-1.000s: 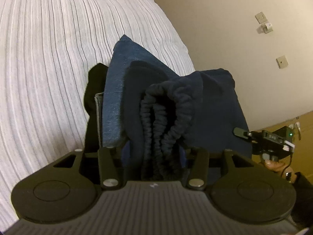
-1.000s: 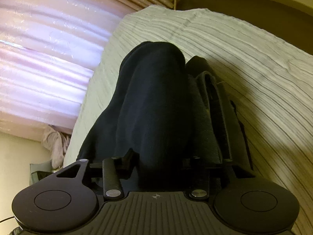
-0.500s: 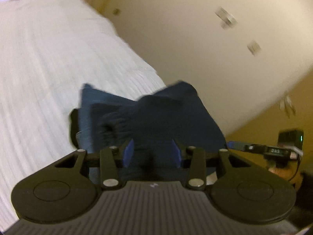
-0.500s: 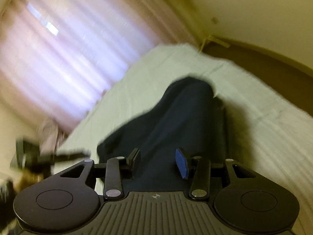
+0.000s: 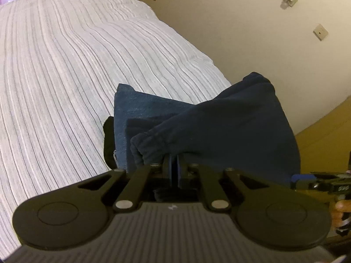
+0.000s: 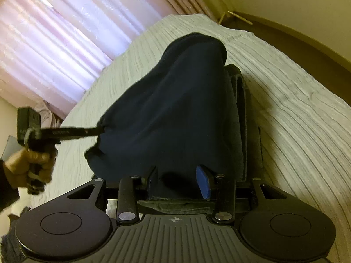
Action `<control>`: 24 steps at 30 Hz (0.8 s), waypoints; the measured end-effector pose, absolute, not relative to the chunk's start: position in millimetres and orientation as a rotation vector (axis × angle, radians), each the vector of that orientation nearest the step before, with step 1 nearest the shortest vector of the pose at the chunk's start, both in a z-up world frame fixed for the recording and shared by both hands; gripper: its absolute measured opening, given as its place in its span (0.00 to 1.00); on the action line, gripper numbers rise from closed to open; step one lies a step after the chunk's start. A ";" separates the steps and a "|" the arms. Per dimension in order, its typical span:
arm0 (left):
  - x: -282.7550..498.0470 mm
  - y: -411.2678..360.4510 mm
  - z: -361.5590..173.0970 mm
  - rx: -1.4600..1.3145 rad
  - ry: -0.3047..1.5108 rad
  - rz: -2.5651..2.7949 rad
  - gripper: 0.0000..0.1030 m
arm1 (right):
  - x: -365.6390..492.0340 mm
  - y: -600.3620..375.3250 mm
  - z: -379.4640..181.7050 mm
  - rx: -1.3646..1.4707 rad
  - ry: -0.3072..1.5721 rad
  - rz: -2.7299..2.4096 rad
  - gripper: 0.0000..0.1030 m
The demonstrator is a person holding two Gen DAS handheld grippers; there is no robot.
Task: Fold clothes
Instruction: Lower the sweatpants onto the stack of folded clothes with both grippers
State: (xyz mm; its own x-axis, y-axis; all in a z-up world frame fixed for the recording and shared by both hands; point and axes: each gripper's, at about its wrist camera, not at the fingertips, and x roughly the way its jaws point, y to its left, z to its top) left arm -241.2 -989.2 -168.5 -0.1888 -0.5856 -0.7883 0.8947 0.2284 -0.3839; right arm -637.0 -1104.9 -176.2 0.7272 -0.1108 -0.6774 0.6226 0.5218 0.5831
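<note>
No brand name or readable writing shows on the clothes or the claws; a small pale mark sits on each claw body but is too small to read.

The left claw point(image 5: 174, 171) points forward over the bed point(image 5: 65, 87), its two blue-padded fingers pressed nearly together. A dark navy garment point(image 5: 230, 131) with a gathered elastic edge bunches right at the fingertips, at 12 o'clock from the claw, but whether cloth is pinched between the pads cannot be told. In the right wrist view the same left claw point(image 6: 96, 130) reaches in from 9 o'clock, held level by the left hand point(image 6: 30, 160), its tip touching the garment's edge.

The right claw point(image 6: 178, 180) points forward with its jaws spread apart, one blue pad point(image 6: 203, 183) visible; the navy garment point(image 6: 175, 109) lies between and beyond the fingers, draped in a tall mound toward 12 o'clock. The fingers are not clamped on it. The right hand point(image 5: 341, 206) appears at the 3 o'clock edge of the left wrist view.

Three cloth items can be counted: the navy garment on top, a folded blue denim piece point(image 5: 133, 118) beneath it, and a black piece point(image 5: 108, 144) at the 9 o'clock side of the stack. All rest on the white striped bed. Two wall plates point(image 5: 320, 31) sit at 1 o'clock; pink curtains point(image 6: 54, 32) hang at 10 o'clock.
</note>
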 end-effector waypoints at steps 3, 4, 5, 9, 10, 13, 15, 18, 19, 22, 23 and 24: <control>-244.1 -987.6 -163.9 0.377 1.109 -1.382 0.07 | -630.4 -1118.8 -151.2 0.866 0.556 -0.478 0.42; -245.7 -986.8 -162.1 0.383 1.106 -1.385 0.07 | -624.5 -1127.3 -144.2 0.832 0.548 -0.485 0.42; -247.0 -986.3 -161.7 0.390 1.103 -1.384 0.07 | -616.3 -1139.4 -139.7 0.802 0.549 -0.492 0.42; -249.6 -984.8 -161.6 0.387 1.104 -1.377 0.07 | -575.6 -1189.8 -139.2 0.730 0.606 -0.520 0.42; -250.1 -983.8 -160.0 0.386 1.099 -1.383 0.07 | -565.3 -1202.9 -143.9 0.727 0.620 -0.535 0.42; -251.5 -980.8 -155.3 0.383 1.083 -1.401 0.07 | -540.1 -1234.5 -163.1 0.752 0.679 -0.564 0.42; -252.5 -978.8 -152.1 0.382 1.073 -1.413 0.06 | -536.9 -1244.1 -171.1 0.781 0.681 -0.578 0.42; -254.0 -975.8 -147.4 0.379 1.057 -1.430 0.13 | -551.4 -1228.7 -152.1 0.768 0.586 -0.584 0.43; -254.5 -974.8 -145.8 0.378 1.051 -1.436 0.19 | -558.5 -1216.0 -142.6 0.746 0.559 -0.567 0.43; -264.1 -955.6 -132.5 0.362 1.015 -1.488 0.20 | -581.8 -1174.8 -123.3 0.705 0.519 -0.539 0.43; -267.7 -949.4 -130.7 0.353 1.015 -1.498 0.20 | -590.5 -1158.5 -121.6 0.708 0.511 -0.532 0.43; -271.5 -944.3 -131.1 0.353 1.022 -1.502 0.20 | -598.5 -1142.3 -123.1 0.716 0.507 -0.529 0.43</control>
State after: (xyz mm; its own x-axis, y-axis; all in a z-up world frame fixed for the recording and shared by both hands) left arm -271.5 -944.3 -131.1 -0.2299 -0.6459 -0.7280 0.9144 0.1127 -0.3887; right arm -598.5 -1142.3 -123.1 0.7542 -0.2745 -0.5965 0.6071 0.6375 0.4744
